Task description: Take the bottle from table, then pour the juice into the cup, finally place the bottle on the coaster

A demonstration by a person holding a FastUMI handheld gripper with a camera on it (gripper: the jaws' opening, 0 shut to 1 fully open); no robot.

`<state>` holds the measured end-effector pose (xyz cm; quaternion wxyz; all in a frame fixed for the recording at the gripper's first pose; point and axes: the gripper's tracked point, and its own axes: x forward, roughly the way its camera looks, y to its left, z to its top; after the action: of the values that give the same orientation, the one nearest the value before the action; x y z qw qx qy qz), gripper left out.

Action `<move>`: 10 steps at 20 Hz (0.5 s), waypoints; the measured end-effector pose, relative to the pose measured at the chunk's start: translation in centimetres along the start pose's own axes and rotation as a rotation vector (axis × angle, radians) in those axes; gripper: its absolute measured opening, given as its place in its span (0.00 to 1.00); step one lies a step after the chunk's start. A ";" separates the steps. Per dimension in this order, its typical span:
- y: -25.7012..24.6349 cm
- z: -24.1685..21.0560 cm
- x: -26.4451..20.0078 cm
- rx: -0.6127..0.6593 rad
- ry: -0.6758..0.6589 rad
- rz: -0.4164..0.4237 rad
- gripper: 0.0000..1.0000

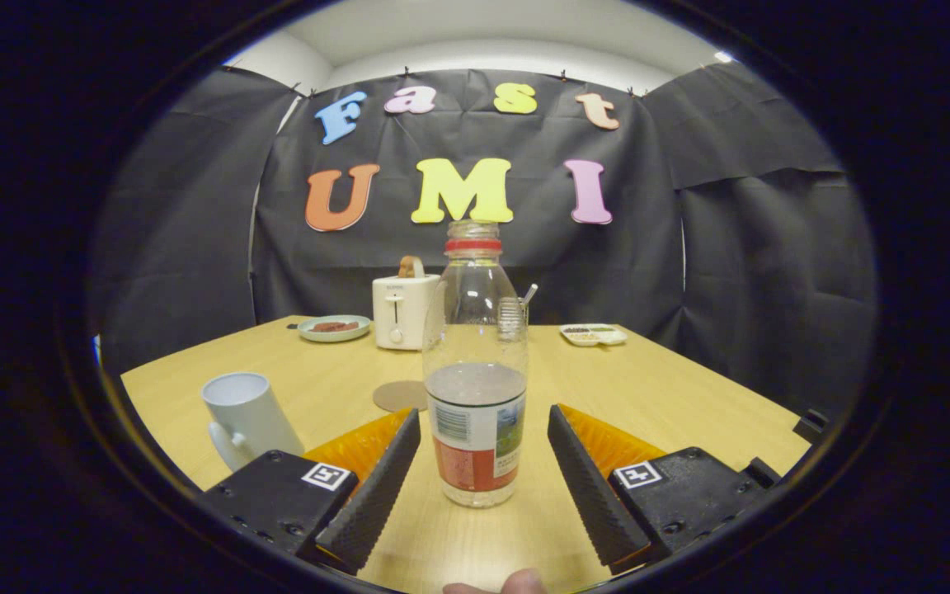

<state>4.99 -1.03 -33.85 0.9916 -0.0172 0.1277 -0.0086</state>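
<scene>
Clear plastic bottle (475,371), uncapped and partly filled with dark juice, stands upright on the wooden bench (656,388) between the spread fingers of the hand-held gripper (483,437), which touch neither side of it. Just behind the bottle lies a round coaster (397,396); a white cup (246,417) stands near the left finger.
</scene>
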 end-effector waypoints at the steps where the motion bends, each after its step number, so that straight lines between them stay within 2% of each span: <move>1: 0.0 -0.2 0.3 0.001 0.008 -0.001 1.00; 7: 0.5 -0.3 2.7 0.037 0.041 -0.002 1.00; 10: 0.6 -0.3 3.3 0.055 0.055 -0.005 0.92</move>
<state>8.08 -0.56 -34.94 0.9878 0.0099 0.1547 -0.0152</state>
